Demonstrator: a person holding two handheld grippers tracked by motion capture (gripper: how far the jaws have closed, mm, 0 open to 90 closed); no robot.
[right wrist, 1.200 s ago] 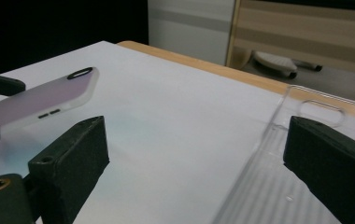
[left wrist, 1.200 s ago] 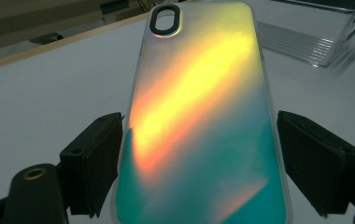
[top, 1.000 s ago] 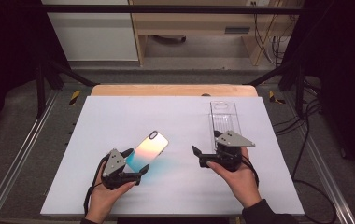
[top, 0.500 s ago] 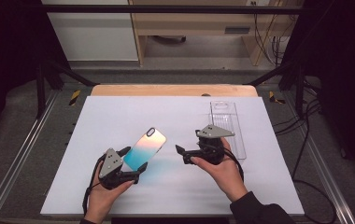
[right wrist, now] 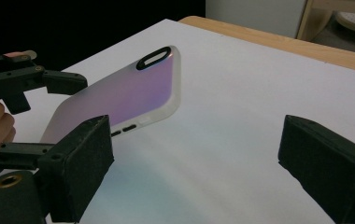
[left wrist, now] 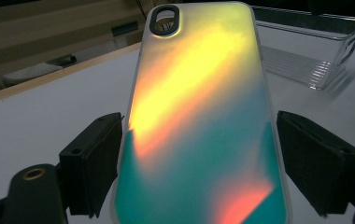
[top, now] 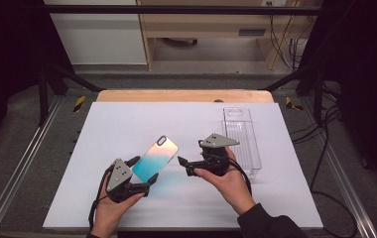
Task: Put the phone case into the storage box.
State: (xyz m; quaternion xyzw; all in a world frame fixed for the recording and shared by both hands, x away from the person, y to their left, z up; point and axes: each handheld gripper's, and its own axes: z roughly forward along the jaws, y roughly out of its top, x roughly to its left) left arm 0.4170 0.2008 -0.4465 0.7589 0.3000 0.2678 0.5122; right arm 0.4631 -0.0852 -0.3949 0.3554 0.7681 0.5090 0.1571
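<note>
Above the desk [top: 127, 124], high view: iridescent phone case [top: 155, 158], lifted and tilted, its near end clamped across the width in the left hand-held gripper [top: 139, 176]. Clear plastic tray [top: 241, 141] stands well to the right of the case, toward the far edge. Right hand-held gripper [top: 185, 166] sits just right of the case, between case and tray, jaws apart and pointing at the case's right long edge, not touching it.

Left gripper view: case [left wrist: 199, 116] back-side up, camera cut-out at the far end, both jaws against its long sides; tray [left wrist: 315, 51] beyond the case's far right corner. Grip looks low on the case, so the far end is likely free to swing.

Right gripper view: case [right wrist: 119, 95] ahead and left of the open jaws, side-button edge facing them; left hand-held gripper [right wrist: 49, 112] holds its near end.

Handling note, as judgement: the step appears to be a handover toward the tray. Bring the right jaws square onto the free long edges beyond the left grip, close firmly before the left lets go, and keep the case level.
</note>
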